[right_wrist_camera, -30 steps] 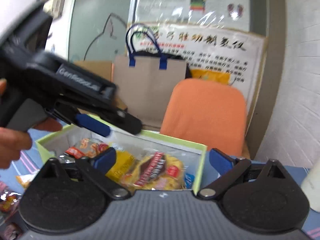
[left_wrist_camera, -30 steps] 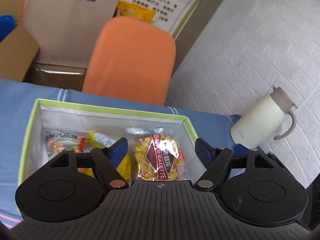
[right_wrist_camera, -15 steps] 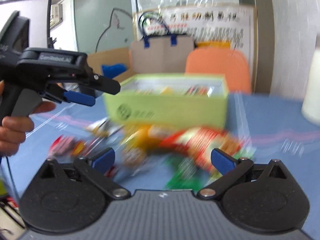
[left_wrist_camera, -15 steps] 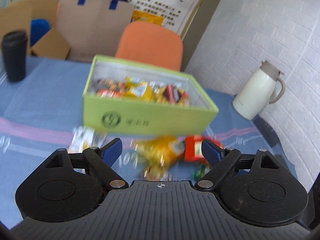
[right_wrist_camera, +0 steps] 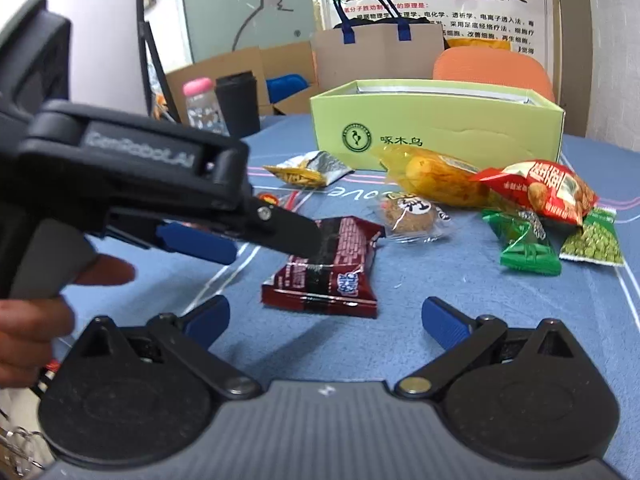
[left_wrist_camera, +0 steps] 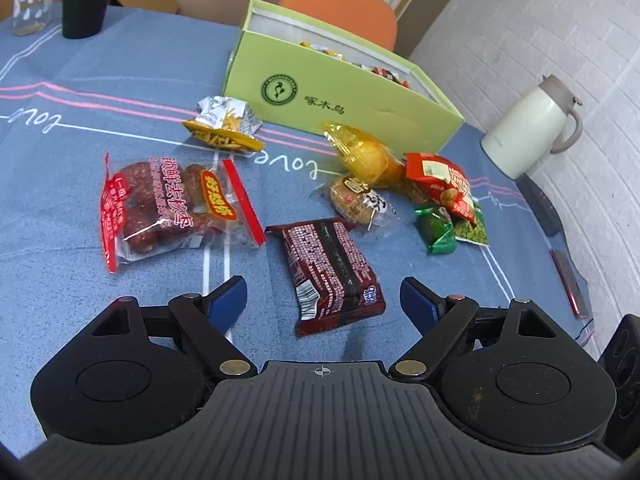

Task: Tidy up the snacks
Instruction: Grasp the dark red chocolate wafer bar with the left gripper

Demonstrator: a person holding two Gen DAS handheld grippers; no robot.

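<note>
On a blue tablecloth (left_wrist_camera: 80, 92) with pink and white stripes stands a lime-green cardboard box (left_wrist_camera: 340, 96), open at the top, printed with a round green logo and dark characters; wrappers of snacks show above its rim. Loose snacks lie in front of it. Largest is a clear bag of dark red dates (left_wrist_camera: 172, 204) with red lettering, lying to the left. Near the middle lies a dark maroon wrapped bar (left_wrist_camera: 328, 268), lengthwise toward the camera, covered in small print with a barcode at its near end. Just beside the box sits a yellow wrapped snack (left_wrist_camera: 364, 152), touching a red packet (left_wrist_camera: 440, 180). Below these are a round brown cake in clear wrap (left_wrist_camera: 356, 200), a green foil packet (left_wrist_camera: 436, 230) and a bag of green peas (left_wrist_camera: 474, 228). A small silver and yellow packet of sticks (left_wrist_camera: 224, 124) lies near the box's left corner.

The left gripper (left_wrist_camera: 322, 300) hovers with its blue-tipped jaws spread wide, the maroon bar's near end between them but untouched. The right gripper (right_wrist_camera: 326, 318) is likewise spread, holding nothing, with the bar just ahead of it.
</note>
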